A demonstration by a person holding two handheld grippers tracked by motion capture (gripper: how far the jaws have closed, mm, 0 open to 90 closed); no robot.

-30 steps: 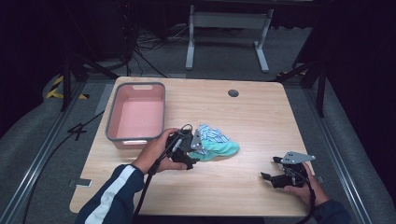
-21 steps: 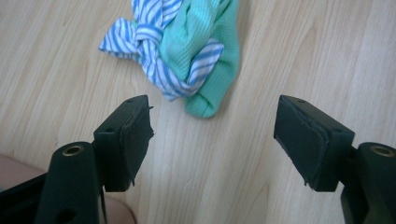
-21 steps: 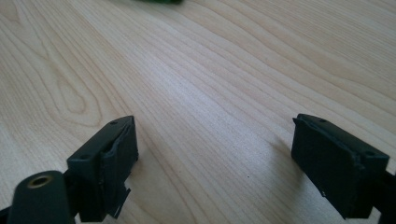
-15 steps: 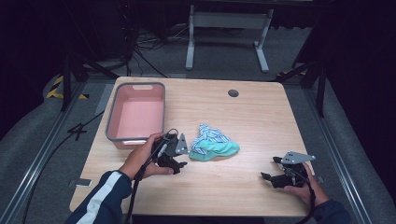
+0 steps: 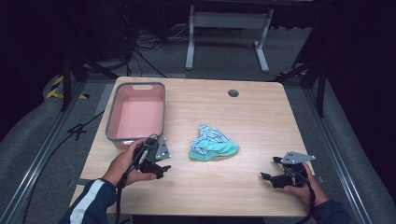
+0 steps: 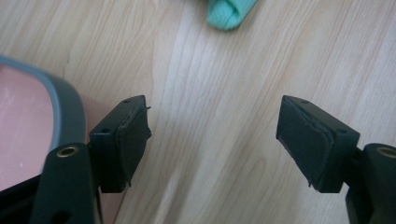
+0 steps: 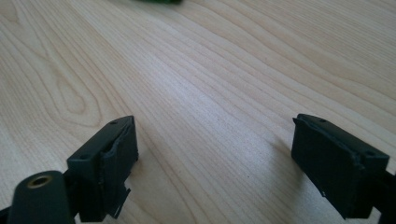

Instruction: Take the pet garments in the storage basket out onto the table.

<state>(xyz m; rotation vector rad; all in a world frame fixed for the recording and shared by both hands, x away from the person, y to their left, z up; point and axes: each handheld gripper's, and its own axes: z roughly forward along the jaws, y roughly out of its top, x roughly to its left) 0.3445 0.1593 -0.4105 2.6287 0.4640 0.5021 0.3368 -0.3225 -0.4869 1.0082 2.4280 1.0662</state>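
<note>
- The table point(image 5: 243, 186) is pale wood with a wavy lengthwise grain and rounded corners; a small dark round grommet point(image 5: 233, 93) sits near its far edge.
- The cloth point(image 5: 213, 144) is a soft, crumpled heap near the middle of the table: a plain mint-green fold at the near side and a blue-and-white striped part bunched behind it. It lies loose, and no gripper touches it.
- The pink bin point(image 5: 137, 115) is a smooth, rounded-rectangle plastic tub with a grey rim and a handle slot at its far end. It stands at the table's left side, well apart from the cloth.
- The left gripper point(image 5: 155, 161) sits low by the bin's near right corner, held in a hand with a dark, white-striped sleeve. Its flat black pads stand apart over bare wood, and the jaws have just been opening with nothing between them. In the left gripper view a green tip of the cloth shows ahead.
- The right gripper point(image 5: 272, 169) rests near the table's near right corner and points left. Its jaws stand wide apart over bare wood.
</note>
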